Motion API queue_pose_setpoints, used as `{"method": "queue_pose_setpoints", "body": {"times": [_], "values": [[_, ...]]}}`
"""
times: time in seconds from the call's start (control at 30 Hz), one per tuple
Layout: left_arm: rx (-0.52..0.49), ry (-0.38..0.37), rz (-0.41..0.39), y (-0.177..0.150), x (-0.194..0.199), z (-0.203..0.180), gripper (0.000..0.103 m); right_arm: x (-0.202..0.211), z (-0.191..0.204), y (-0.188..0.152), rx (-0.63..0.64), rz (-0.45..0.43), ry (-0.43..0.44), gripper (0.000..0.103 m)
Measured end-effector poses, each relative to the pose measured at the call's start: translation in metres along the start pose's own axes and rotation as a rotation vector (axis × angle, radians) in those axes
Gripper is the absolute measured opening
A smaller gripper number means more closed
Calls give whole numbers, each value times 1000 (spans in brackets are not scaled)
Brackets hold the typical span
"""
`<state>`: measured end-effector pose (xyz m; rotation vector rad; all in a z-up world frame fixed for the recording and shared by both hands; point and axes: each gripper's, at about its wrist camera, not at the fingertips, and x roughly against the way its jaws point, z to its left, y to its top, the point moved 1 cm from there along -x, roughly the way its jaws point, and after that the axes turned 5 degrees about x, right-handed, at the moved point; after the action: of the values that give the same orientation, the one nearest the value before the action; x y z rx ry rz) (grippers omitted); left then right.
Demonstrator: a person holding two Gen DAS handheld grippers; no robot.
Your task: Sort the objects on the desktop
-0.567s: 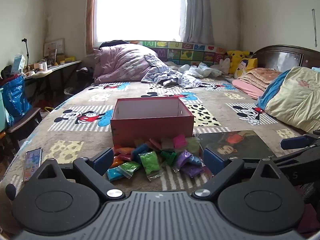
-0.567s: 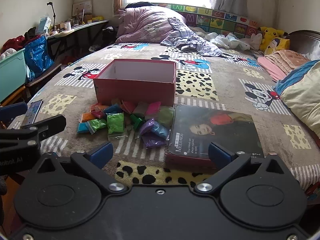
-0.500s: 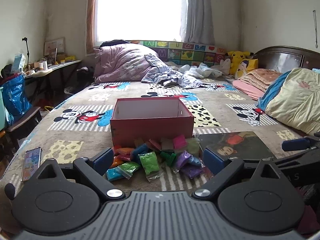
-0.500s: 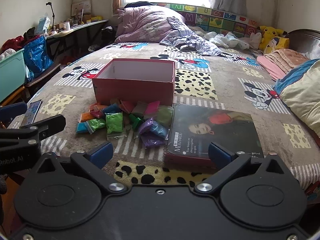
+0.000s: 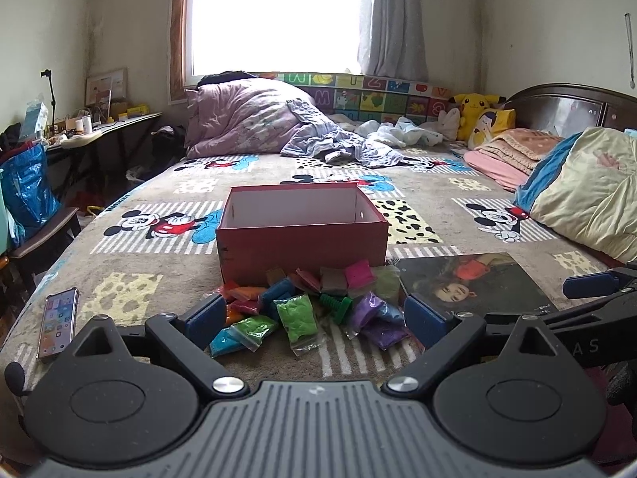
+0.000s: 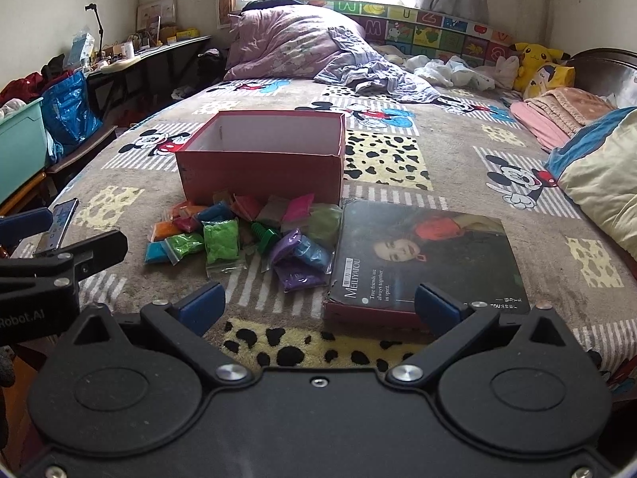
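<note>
Bedspread (image 6: 458, 167) serves as work surface. Left gripper (image 5: 314, 316) and right gripper (image 6: 320, 304) both hover with fingers spread wide, empty. Packet pile (image 5: 306, 304) lies straight ahead of left tongs, ahead-left of right tongs; left hand looks nearer. Lid (image 6: 426, 255) sits ahead of right tongs, long axis running away. Beyond pile: open red box (image 5: 302, 239).

Bright window (image 5: 274, 16) lights cluttered bed (image 5: 438, 215), desk (image 5: 119, 123) left.
</note>
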<state>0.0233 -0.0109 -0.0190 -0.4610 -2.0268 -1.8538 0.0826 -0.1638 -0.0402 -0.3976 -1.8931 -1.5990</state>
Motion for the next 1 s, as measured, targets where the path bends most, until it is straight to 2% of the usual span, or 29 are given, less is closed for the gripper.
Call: {"method": "queue_pose_setpoints", "body": {"times": [1.0], "values": [[4,2,-12,-1,-11,-1,96,-20,-3,4,3,30,11,102]]}}
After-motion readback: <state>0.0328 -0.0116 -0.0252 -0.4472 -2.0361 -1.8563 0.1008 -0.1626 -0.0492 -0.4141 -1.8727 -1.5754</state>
